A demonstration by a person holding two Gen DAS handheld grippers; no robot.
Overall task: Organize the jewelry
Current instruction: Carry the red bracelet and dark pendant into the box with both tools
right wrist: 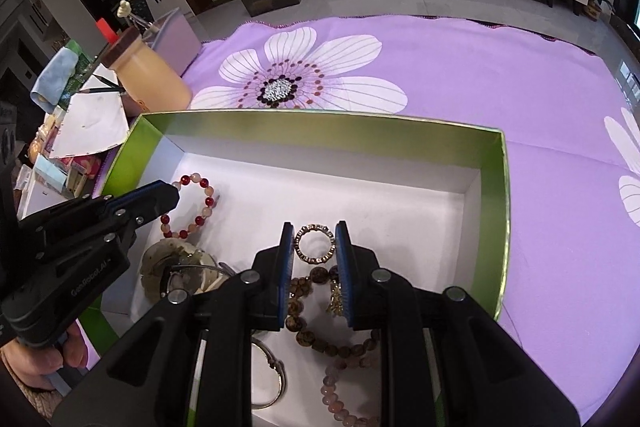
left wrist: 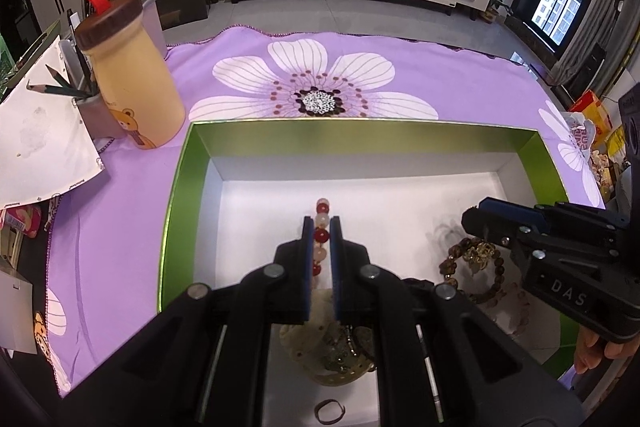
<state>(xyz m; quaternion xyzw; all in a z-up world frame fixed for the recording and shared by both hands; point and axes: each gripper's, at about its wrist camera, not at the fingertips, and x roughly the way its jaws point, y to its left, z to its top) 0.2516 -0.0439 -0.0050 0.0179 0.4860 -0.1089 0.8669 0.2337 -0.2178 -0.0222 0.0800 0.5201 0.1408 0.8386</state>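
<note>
A green box [left wrist: 176, 187] with a white floor holds the jewelry. My left gripper [left wrist: 322, 221] is shut on a red-and-white bead bracelet [left wrist: 321, 235] that hangs low over the box's left half. The right wrist view shows that bracelet [right wrist: 206, 201] beside the left gripper [right wrist: 172, 193]. My right gripper [right wrist: 315, 227] is shut on a small gold beaded ring bracelet [right wrist: 316, 259], held across its width above the box floor. Below it lie a brown bead bracelet with a gold charm [right wrist: 304, 307] and a pink bead bracelet [right wrist: 336, 399].
A pale carved disc [right wrist: 176, 267], a silver bangle [right wrist: 276, 379] and a small dark ring [left wrist: 330, 411] lie at the near end of the box. On the purple flower cloth [left wrist: 320, 67], a cream bottle [left wrist: 132, 79], a pencil cup [left wrist: 88, 107] and papers stand left.
</note>
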